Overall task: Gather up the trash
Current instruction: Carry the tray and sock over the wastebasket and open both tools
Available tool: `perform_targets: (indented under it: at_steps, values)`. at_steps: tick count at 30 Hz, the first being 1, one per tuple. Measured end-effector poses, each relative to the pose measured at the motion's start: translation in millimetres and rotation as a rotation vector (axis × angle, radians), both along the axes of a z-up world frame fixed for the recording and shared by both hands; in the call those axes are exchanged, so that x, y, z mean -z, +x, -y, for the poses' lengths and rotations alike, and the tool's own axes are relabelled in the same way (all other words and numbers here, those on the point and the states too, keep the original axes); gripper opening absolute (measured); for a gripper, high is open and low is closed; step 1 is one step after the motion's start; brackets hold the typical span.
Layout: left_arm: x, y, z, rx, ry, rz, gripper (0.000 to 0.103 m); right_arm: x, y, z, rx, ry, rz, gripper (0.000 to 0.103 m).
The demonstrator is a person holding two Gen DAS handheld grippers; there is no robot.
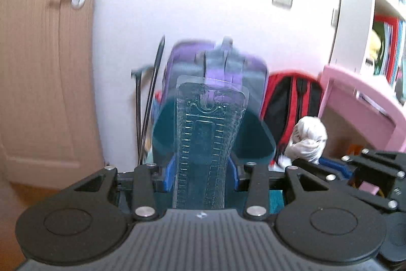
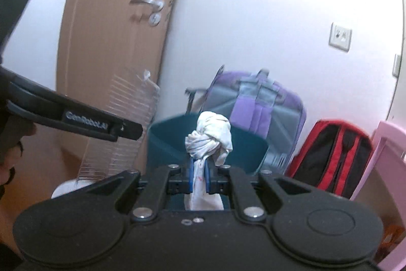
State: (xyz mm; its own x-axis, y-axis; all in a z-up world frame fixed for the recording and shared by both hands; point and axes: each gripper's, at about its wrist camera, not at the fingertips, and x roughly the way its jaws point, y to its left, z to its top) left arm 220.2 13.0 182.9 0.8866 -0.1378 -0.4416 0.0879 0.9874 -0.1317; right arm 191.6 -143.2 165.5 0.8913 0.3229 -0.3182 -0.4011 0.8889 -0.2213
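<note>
My left gripper [image 1: 201,170] is shut on a clear plastic blister pack [image 1: 203,128], which sticks up between the blue pads. Behind the pack stands a teal bin [image 1: 256,141]. My right gripper [image 2: 199,177] is shut on a crumpled white paper wad [image 2: 210,139], and the teal bin [image 2: 167,136] lies just beyond it. The right wrist view shows the left gripper [image 2: 127,130] at the left with the clear pack [image 2: 132,118]. The left wrist view shows the white wad [image 1: 308,141] and the right gripper [image 1: 335,165] at the right.
A purple and grey bag [image 2: 256,103] and a red and black backpack [image 2: 335,156] lean on the white wall behind the bin. Pink furniture [image 1: 360,108] and a bookshelf [image 1: 388,17] stand on the right. A wooden door [image 1: 43,67] is on the left.
</note>
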Motion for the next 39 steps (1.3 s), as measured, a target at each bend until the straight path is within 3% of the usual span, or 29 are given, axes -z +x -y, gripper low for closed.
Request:
perform_targets:
  at_steps: [7, 14, 31, 39]
  values:
    - [-49.2, 33.8, 3.7, 0.006, -0.037, 0.065, 0.04, -42.3, 37.6, -1.7, 0.021, 0.077, 0.035, 0.009]
    - [-59.6, 82.4, 13.5, 0.021, -0.028, 0.064, 0.041, -50.3, 73.6, -7.1, 0.014, 0.108, 0.051, 0.009]
    - [31.9, 184.0, 29.3, 0.054, 0.073, -0.149, 0.041, 24.6, 161.0, -3.2, 0.019, 0.082, -0.17, 0.011]
    - [61.7, 211.7, 37.2, 0.069, 0.109, -0.261, 0.044, 46.0, 173.6, -0.7, 0.028, 0.064, -0.233, 0.022]
